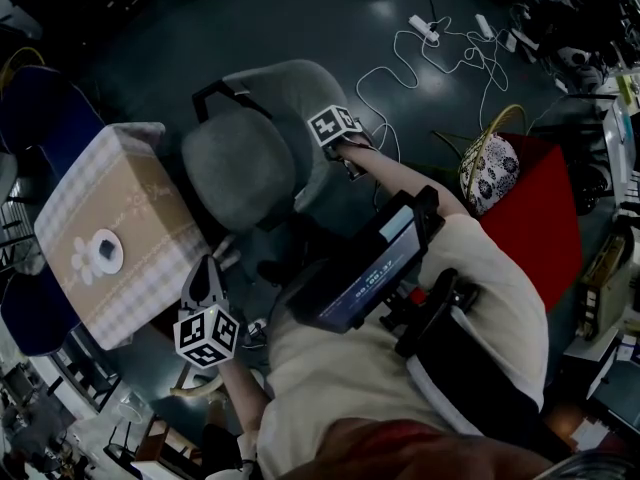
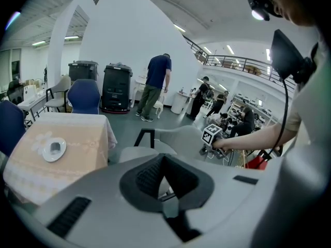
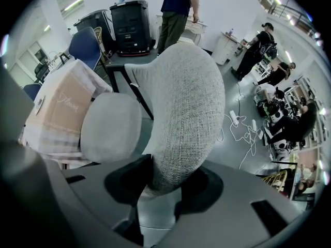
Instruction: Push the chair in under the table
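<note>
1. Right gripper: points down, its jaws spread wide and clamped over the top edge of the grey fabric backrest. The edge is rounded and padded. Judgement: under a hard shove the pads could ride up and off the fabric.
2. Left gripper: jaws pressed together, nothing between them. It hangs between the seat's near edge and the table corner and is touching neither. Judgement: it sits in the closing gap, so it could get nipped if the chair comes in.
3. Chair: the seat lies just beside the table, not yet under it, with the backrest on the far side from the table. There is only one hold, high and off-centre. Judgement: the chair may swivel or tip instead of travelling straight. Its base is hidden.
4. Black armrest: judgement only, it may strike the table edge before the seat clears. Relative height cannot be told.
5. Checked tablecloth: hangs down on the seat's side. Judgement: the seat could catch it and drag the white dish toward the edge.
6. Floor cables lie behind the chair, away from the push path. Judgement: low risk.
</note>
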Available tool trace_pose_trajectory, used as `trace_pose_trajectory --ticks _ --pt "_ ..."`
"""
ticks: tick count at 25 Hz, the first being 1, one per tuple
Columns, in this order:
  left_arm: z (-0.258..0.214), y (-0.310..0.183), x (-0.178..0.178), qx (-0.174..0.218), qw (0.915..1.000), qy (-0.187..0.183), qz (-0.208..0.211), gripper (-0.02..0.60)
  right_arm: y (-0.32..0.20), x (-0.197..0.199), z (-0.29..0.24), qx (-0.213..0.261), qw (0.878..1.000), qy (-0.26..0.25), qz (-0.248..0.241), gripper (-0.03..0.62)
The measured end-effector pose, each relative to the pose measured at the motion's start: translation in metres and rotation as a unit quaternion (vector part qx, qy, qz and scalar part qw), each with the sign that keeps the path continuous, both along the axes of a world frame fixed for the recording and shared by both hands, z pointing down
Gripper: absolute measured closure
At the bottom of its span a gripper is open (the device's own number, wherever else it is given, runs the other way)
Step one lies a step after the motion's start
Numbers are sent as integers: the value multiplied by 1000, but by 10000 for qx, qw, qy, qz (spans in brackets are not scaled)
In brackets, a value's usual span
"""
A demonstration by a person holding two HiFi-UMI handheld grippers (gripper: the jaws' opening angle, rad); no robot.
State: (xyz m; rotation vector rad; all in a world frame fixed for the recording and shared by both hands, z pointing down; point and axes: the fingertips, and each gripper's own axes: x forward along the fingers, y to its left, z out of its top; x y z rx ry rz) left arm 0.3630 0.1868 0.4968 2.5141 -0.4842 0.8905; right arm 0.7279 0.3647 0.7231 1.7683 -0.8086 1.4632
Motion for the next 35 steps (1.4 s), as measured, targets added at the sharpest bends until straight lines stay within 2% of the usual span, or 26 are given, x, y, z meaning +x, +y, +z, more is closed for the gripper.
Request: trace_pose_trajectory --ticks 9,15,19,26,31,35 --pt "-1 1 4 4 10000 14 59 574 -12 -14 0 107 9999 -77 -90 447" --pt "-3 8 14 4 9999 5 155 574 -3 -6 -5 161 9998 -46 -84 447" --pt "-1 1 3 51 10000 -25 -32 574 -16 -9 3 116 9997 -61 -201 445" --pt "-3 -2 -5 -20 9998 16 -204 574 -22 -11 3 -13 9998 -173 -135 444" --pt "-6 -12 -3 142 9999 7 49 574 -18 -8 -4 -14 9999 -81 66 441" --pt "-3 -10 -15 119 9998 9 -147 574 -28 -12 3 -77 9999 -76 -84 439"
